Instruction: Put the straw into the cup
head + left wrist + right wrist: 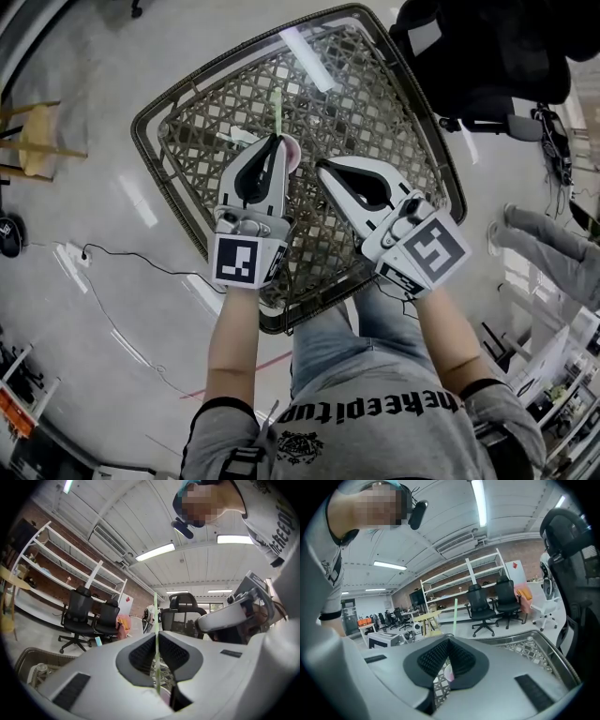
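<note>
Straw (277, 109): pale green, clamped upright between the left gripper's jaws, its top standing past their tips toward the far side.
Left gripper (275, 139): closed onto the straw, over the middle of the table.
Cup (292, 152): pink, on the table, just right of the left gripper's tip and partly hidden by it; whether the straw's lower end is inside it cannot be told.
Right gripper (322, 166): jaws together at the tips, nothing between them, just right of the cup.
Surface: square table (375, 103), dark woven lattice with a glossy top and a raised dark rim.
Room: shiny pale floor (94, 75); cable (122, 255) at left; wooden stool (36, 131) at far left; black office chair (487, 47) at far right.
Edges: cup well in from every rim; the near rim lies at the person's knees.
Open room: bare lattice far and right of the grippers.
</note>
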The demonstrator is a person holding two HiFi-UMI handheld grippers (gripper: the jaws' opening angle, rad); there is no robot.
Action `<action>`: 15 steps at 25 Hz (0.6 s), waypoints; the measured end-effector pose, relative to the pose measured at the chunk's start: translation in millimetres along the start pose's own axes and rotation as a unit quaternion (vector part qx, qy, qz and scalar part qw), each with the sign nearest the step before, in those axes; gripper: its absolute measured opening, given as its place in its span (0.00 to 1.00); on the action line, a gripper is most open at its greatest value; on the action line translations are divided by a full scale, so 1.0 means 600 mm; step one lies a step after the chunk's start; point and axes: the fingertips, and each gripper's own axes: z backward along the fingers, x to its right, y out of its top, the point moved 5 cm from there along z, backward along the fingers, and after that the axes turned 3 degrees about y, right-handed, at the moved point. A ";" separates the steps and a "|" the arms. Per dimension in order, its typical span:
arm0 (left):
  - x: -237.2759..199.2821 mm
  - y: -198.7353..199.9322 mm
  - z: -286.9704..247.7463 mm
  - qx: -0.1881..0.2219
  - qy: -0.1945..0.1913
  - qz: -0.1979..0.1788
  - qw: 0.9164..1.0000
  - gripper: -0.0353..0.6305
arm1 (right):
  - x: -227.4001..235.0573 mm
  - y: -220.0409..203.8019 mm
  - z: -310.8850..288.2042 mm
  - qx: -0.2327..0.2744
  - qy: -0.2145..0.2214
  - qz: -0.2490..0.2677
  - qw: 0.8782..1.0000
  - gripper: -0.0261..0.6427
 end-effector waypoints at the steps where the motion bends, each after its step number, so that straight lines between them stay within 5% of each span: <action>1: 0.000 -0.005 0.000 -0.002 0.000 0.000 1.000 0.13 | 0.001 -0.002 -0.001 -0.001 0.000 -0.001 1.000 0.05; 15: -0.003 -0.045 0.006 -0.008 0.027 -0.007 1.000 0.14 | 0.005 -0.018 -0.004 -0.010 0.001 -0.003 1.000 0.05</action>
